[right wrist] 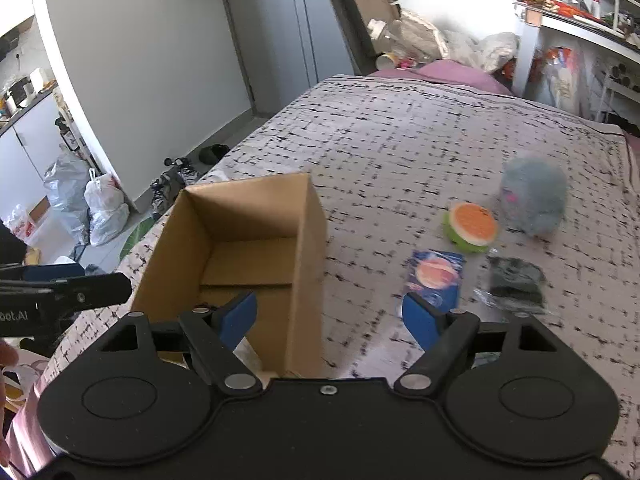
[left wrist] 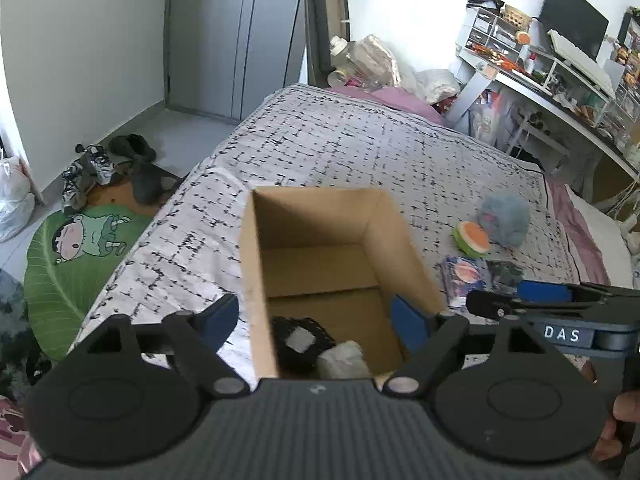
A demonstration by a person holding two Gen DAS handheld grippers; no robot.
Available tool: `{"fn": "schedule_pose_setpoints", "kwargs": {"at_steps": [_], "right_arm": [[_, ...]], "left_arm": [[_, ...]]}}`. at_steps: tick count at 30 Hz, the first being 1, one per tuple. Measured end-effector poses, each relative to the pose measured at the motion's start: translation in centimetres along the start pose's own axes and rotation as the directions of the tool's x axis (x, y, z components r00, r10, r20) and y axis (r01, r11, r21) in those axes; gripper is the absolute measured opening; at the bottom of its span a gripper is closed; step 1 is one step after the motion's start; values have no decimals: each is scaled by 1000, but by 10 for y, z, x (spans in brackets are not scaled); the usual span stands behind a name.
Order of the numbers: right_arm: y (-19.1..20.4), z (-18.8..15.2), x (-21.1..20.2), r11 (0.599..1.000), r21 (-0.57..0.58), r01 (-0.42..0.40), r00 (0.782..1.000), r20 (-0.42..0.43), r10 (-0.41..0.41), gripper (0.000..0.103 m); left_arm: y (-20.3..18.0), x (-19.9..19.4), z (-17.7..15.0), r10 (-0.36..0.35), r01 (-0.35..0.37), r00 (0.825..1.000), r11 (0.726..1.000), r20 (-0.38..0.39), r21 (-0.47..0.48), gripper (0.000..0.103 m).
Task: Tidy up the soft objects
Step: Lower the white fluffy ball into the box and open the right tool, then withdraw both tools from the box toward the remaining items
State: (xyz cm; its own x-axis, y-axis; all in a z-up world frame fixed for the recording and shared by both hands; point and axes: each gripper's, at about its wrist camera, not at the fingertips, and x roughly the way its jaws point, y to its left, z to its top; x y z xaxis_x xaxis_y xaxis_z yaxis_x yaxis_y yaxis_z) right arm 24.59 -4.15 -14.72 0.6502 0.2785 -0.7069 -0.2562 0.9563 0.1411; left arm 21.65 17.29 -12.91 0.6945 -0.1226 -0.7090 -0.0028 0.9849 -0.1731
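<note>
Your left gripper point(left wrist: 314, 318) is spread wide w/ nothing between the blue pads; it hangs over the near end of the cardboard box point(left wrist: 256, 264), one pad outside the box's left wall, the other over the inside by the right wall. Your right gripper point(right wrist: 330, 316) is also wide apart and empty, straddling the box's right wall: left pad over the box interior, right pad over the bedspread point(right wrist: 400, 140). In the left wrist view the right gripper shows side-on at the right edge, beside the box. Inside the box, at the near end, sit a black mesh-like item w/ a pale patch point(left wrist: 300, 338) and a whitish soft lump point(left wrist: 346, 360), touching each other; the rest of the box floor is bare cardboard. The box stands upright and open-topped on the bed, near its left edge. Still out on the bedspread, to the right of the box & apart from it: a fluffy grey-blue plush point(right wrist: 534, 196), a round green toy w/ an orange face point(right wrist: 472, 226) just beside the plush, a blue packet w/ an orange circle print point(right wrist: 436, 276) nearer the box, and a dark item in clear wrap point(right wrist: 514, 280) right of the packet. Shoes point(left wrist: 90, 172) and a green leaf-shaped mat point(left wrist: 76, 248) lie on the floor left of the bed. A cluttered desk w/ a monitor point(left wrist: 574, 20) stands beyond the bed at right.
</note>
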Motion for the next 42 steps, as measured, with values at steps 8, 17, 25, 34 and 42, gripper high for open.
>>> {"fn": "schedule_pose_setpoints", "kwargs": {"at_steps": [8,17,25,34,42], "right_arm": [[-24,-8,-27,1000,-1,26,1000,17,-26,92],[-56,-19,-70,998,20,56,995,83,-58,101],[-91,-28,-104,992,122,32,994,99,-44,103],[-118,-34,-123,990,136,27,993,108,-42,103],[-140,-41,-119,991,131,34,997,70,-43,103]], "left_arm": [[-28,-11,-3,-2,2,1000,1000,12,18,90],[-61,-26,-10,-21,20,999,999,38,30,93],[-93,-43,-16,-23,20,999,997,49,78,93],[-119,-45,-17,-24,21,999,995,31,100,93],[-139,-34,-16,-41,38,999,991,22,127,93]]}}
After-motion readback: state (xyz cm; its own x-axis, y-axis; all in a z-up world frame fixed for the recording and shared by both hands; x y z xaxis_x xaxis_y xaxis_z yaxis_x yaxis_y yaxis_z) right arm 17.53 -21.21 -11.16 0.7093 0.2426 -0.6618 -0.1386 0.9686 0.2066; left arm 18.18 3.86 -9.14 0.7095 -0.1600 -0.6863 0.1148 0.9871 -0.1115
